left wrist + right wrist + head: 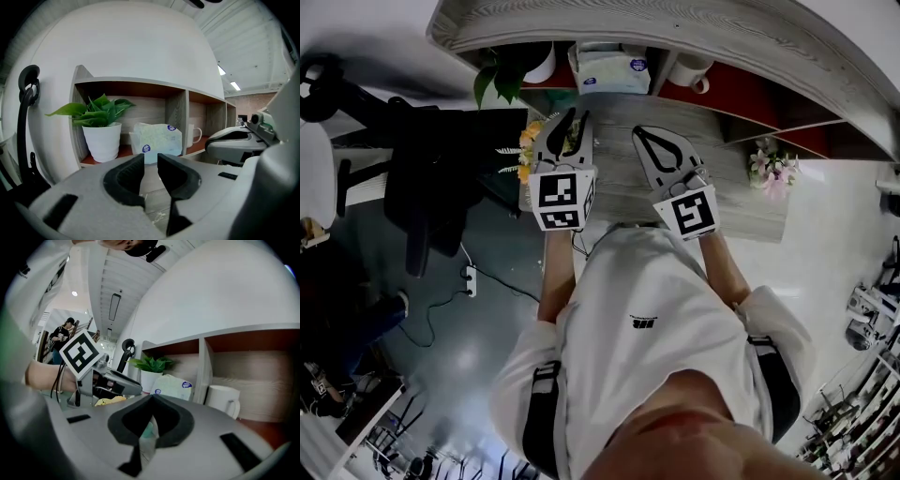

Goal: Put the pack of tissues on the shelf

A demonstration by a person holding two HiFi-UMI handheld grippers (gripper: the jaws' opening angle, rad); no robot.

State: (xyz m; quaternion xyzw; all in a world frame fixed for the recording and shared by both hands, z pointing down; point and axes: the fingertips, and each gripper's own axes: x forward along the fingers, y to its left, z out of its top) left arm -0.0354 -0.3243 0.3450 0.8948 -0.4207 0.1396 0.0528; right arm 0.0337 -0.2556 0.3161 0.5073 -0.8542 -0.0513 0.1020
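Located the pack of tissues (612,70) already inside the shelf (675,28), standing in the compartment shared with a white-potted plant (101,136) — plant to its left, upright divider just beside its right edge. Noted a white mug (194,136) in the next compartment, beyond that divider. Found the left hand-held gripper (151,157) over the wood-grain table (741,202), pointed at the pack but short of the shelf and apart from it; jaws parted by a narrow gap, nothing between them. Found the right hand-held gripper (152,397) alongside, also over the table and aimed at the shelf; jaw tips pressed together, nothing clamped. Confirmed from the head view both grippers level with each other, near but not touching. Recorded yellow flowers (528,141) at the table's left edge beside the left gripper, and pink flowers (772,169) toward the right end — both clear of the pack.
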